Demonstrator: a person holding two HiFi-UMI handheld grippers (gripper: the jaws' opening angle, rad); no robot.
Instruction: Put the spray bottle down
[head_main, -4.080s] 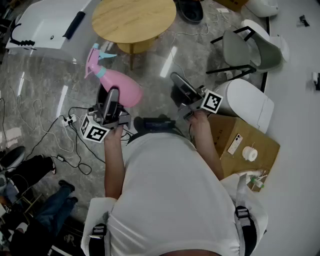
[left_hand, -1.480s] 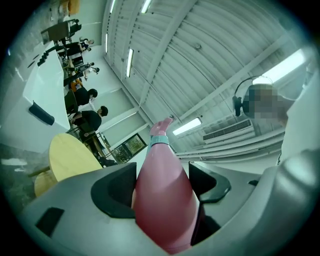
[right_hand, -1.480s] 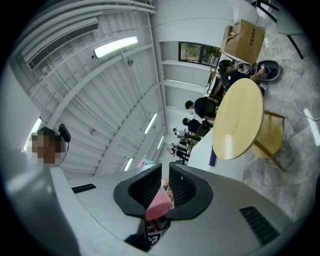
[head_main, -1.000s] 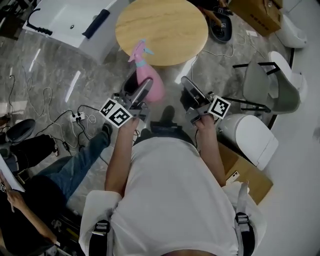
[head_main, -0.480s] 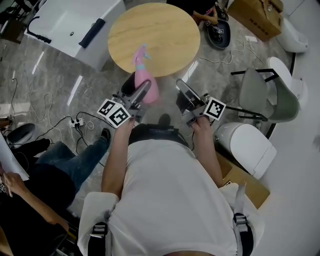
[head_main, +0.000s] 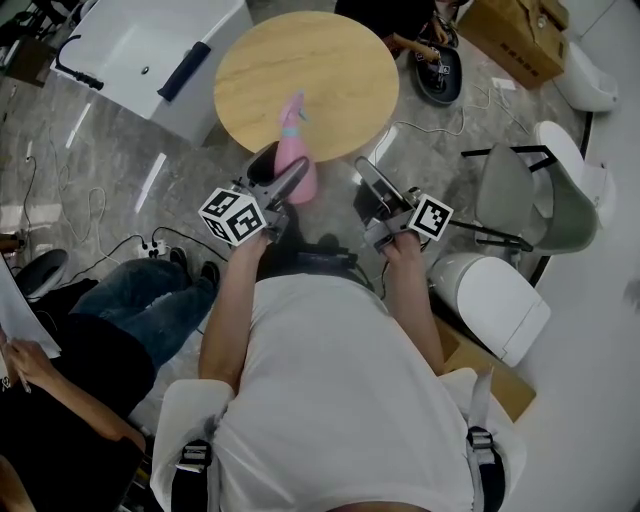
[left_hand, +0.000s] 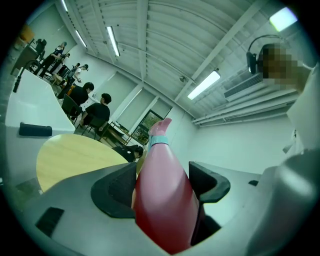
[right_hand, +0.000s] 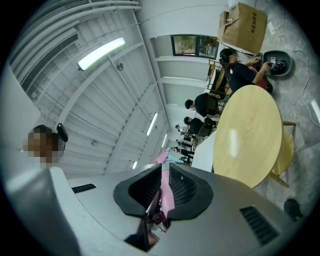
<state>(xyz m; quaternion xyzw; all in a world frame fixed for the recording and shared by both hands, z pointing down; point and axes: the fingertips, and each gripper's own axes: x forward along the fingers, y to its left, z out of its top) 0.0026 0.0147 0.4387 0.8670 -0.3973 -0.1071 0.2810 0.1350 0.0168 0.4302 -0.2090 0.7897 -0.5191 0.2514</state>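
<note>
While two hand-held grippers are held before one round, light wooden desk (head_main: 330, 60), only one of them carries something. The left hand-held gripper (head_main: 288, 182) has its jaws pressed on the sides of the one pink plastic spray bottle (head_main: 297, 160), which is held at the desk's near edge. The right hand-held gripper (head_main: 366, 180) has its jaws together, with nothing between them.

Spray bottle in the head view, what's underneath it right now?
The spray bottle, clamped between the fingers of the left gripper, overlaps the near edge of the round wooden table. Whether it touches the tabletop can't be seen, because the bottle and gripper cover that spot.
</note>
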